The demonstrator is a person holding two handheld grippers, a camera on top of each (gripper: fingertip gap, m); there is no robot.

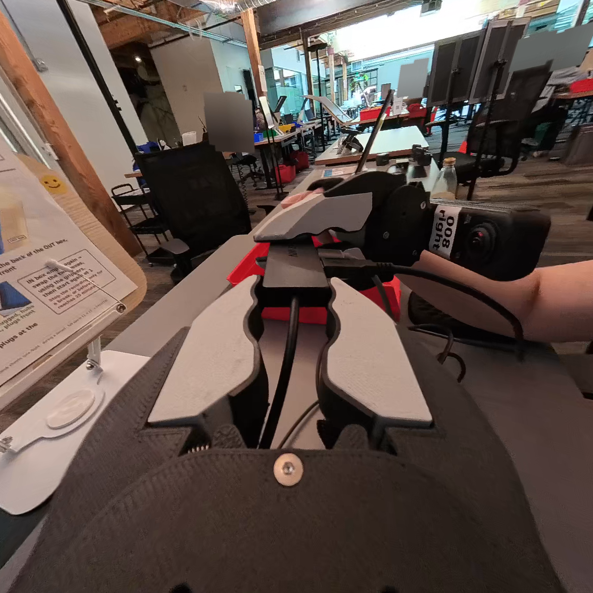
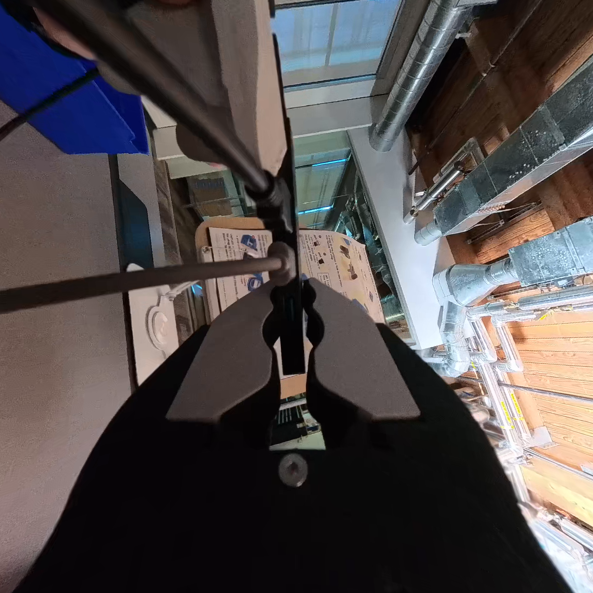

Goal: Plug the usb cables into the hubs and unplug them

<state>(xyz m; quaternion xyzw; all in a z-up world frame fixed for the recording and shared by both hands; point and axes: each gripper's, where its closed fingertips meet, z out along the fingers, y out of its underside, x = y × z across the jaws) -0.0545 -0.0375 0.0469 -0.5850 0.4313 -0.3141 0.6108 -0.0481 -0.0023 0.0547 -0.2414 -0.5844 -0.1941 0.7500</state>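
Observation:
A flat black USB hub (image 1: 293, 268) is held in the air between both grippers, over a red bin (image 1: 244, 266). My left gripper (image 1: 293, 282) is shut on the hub's near end, and the hub's own cable (image 1: 285, 353) runs back between its fingers. My right gripper (image 1: 288, 247) comes in from the right, rolled on its side, and is shut on the hub's far end. A black USB plug (image 1: 343, 264) sits in the hub's right side, its cable (image 1: 465, 288) trailing right. The right wrist view shows the hub (image 2: 290, 337) edge-on between my right gripper (image 2: 290, 288), with the plug (image 2: 282, 263).
An instruction board (image 1: 48, 272) on a white base (image 1: 64, 433) stands at the left on the grey table (image 1: 192, 305). A blue bin (image 2: 80, 96) lies on the table behind the left gripper's finger (image 2: 250, 80). A person's forearm (image 1: 529, 298) reaches in from the right.

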